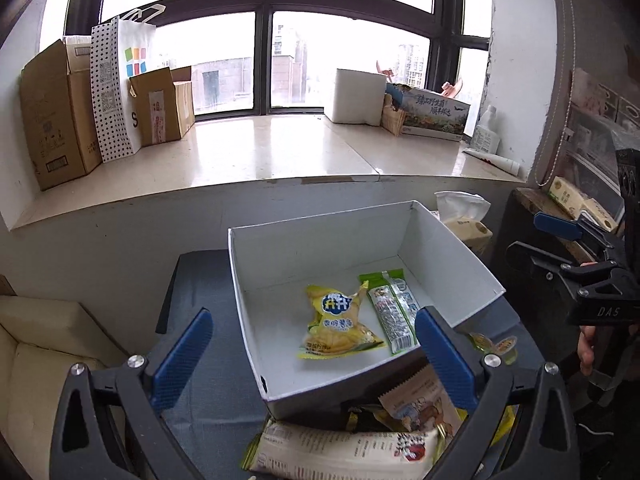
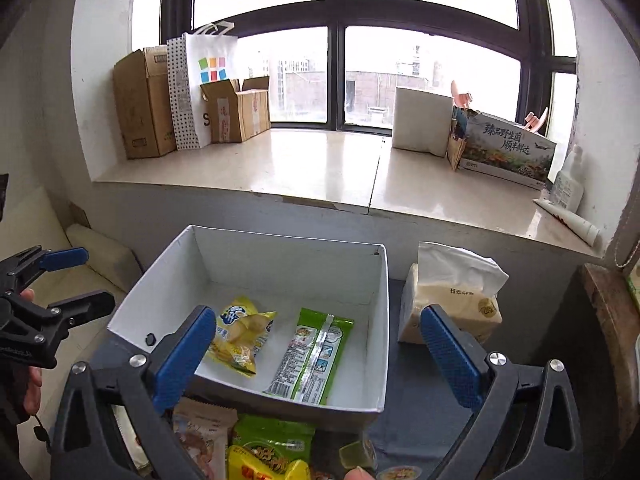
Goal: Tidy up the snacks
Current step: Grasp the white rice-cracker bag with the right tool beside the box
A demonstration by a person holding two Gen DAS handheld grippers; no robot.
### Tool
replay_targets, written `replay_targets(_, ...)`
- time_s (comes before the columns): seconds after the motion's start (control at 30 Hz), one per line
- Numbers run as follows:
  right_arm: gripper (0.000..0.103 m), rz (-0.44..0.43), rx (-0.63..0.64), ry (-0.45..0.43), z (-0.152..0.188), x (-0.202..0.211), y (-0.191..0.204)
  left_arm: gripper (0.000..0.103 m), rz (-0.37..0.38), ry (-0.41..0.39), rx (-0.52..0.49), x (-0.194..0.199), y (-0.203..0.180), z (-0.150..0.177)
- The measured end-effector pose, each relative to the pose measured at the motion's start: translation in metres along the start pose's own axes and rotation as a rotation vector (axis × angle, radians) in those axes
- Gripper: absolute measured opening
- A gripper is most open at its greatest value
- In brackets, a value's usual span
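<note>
Both grippers, left gripper (image 1: 314, 354) and right gripper (image 2: 318, 354), hang spread wide and empty over the white cardboard box (image 2: 280, 264). Inside lie a yellow chip packet (image 2: 240, 334) and green-edged sachet (image 2: 312, 356). Next comes a pick from the loose wrappers (image 2: 264, 446) heaped, seemingly, just before the box.

The open box (image 2: 280, 276) stands on the table (image 2: 420, 412), below the windowsill (image 2: 320, 164). Inside the box, two snack packets lie on its floor: the chips bag (image 2: 240, 332) to the left, the flat packet (image 2: 312, 356) to the right, apart from each other. A tissue pack (image 2: 452, 304) stands just right of the box. A pile of loose snacks (image 2: 260, 444) lies on the table in front of the box's near wall. Behind the box, the windowsill carries cardboard cartons (image 2: 144, 104) at its left end and a printed carton (image 2: 508, 148) at its right.
</note>
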State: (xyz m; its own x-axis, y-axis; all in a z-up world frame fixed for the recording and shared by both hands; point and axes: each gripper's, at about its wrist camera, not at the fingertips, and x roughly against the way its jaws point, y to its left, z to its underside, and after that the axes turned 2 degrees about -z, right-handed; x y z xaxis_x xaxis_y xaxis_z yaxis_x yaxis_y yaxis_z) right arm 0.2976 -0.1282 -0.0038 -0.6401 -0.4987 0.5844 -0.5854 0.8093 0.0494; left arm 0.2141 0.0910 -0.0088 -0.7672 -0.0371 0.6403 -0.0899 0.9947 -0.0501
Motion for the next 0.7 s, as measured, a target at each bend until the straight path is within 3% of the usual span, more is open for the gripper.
replay_targets(0.23, 0.103, -0.152, -0.060, -0.093, 0.052, 0.082, 0.021, 0.103, 0.059, -0.061, 0.050, 0.075, -0.004, 0.052)
replay_targets(0.37, 0.103, -0.210, -0.014, -0.064, 0.089, 0.107, 0.046, 0.103, 0.072, -0.059, 0.114, 0.101, 0.001, 0.091)
replay_targets(0.5, 0.103, -0.279, 0.108, -0.008, 0.118, 0.107, 0.082, 0.103, 0.032, -0.029, 0.127, 0.114, 0.006, 0.123)
replay_targets(0.7, 0.103, -0.391, 0.265, 0.096, 0.122, 0.066, 0.128, 0.103, 0.005, -0.023, 0.170, 0.130, 0.026, 0.148)
